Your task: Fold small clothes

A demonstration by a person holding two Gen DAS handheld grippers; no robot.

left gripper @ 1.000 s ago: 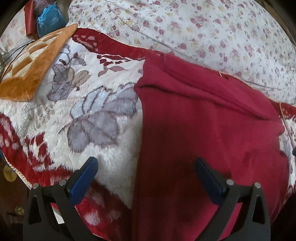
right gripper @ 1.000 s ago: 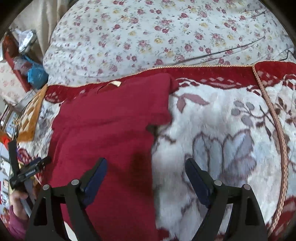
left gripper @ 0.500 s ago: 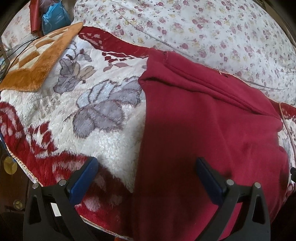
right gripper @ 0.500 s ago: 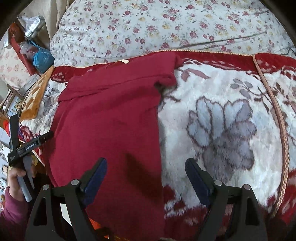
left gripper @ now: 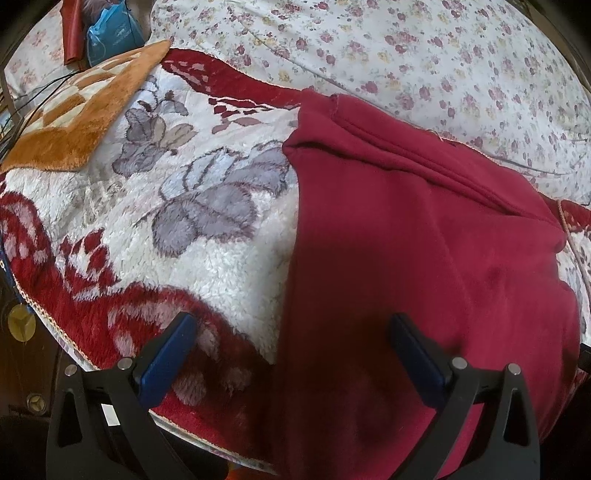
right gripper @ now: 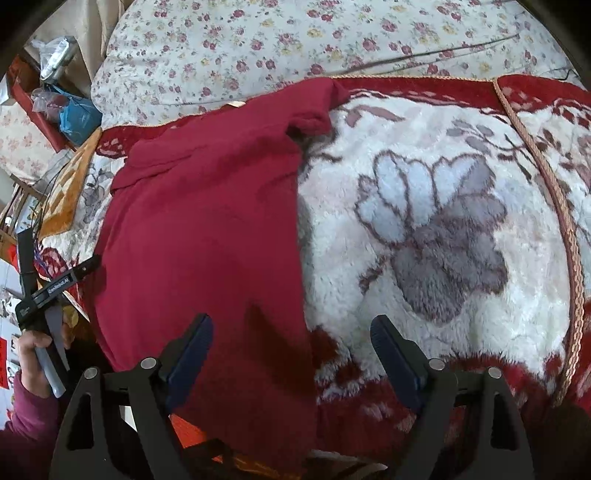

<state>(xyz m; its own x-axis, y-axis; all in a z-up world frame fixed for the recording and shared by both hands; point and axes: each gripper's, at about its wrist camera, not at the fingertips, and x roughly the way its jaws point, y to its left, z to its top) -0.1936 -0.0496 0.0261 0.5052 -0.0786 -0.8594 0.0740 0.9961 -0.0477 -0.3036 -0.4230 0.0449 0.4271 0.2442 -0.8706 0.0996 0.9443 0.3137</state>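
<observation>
A dark red garment (left gripper: pixel 424 258) lies folded lengthwise on a red and white floral fleece blanket (left gripper: pixel 207 236), its near end hanging over the bed's front edge. It also shows in the right wrist view (right gripper: pixel 207 236). My left gripper (left gripper: pixel 291 350) is open and empty, hovering above the garment's left edge near the front. My right gripper (right gripper: pixel 291 350) is open and empty, above the garment's right edge near the front. The left gripper, held in a hand, also shows at the far left of the right wrist view (right gripper: pixel 55 284).
A flowered quilt (left gripper: pixel 406 48) lies behind the blanket. An orange checked mat (left gripper: pixel 77 114) sits at the back left, with a blue bag (left gripper: pixel 110 33) beyond it. The blanket's braided trim (right gripper: pixel 565 236) runs down the right side.
Both grippers have drawn back toward the bed's front edge, so more of the garment and blanket shows. Both stay open. The garment has not moved.
</observation>
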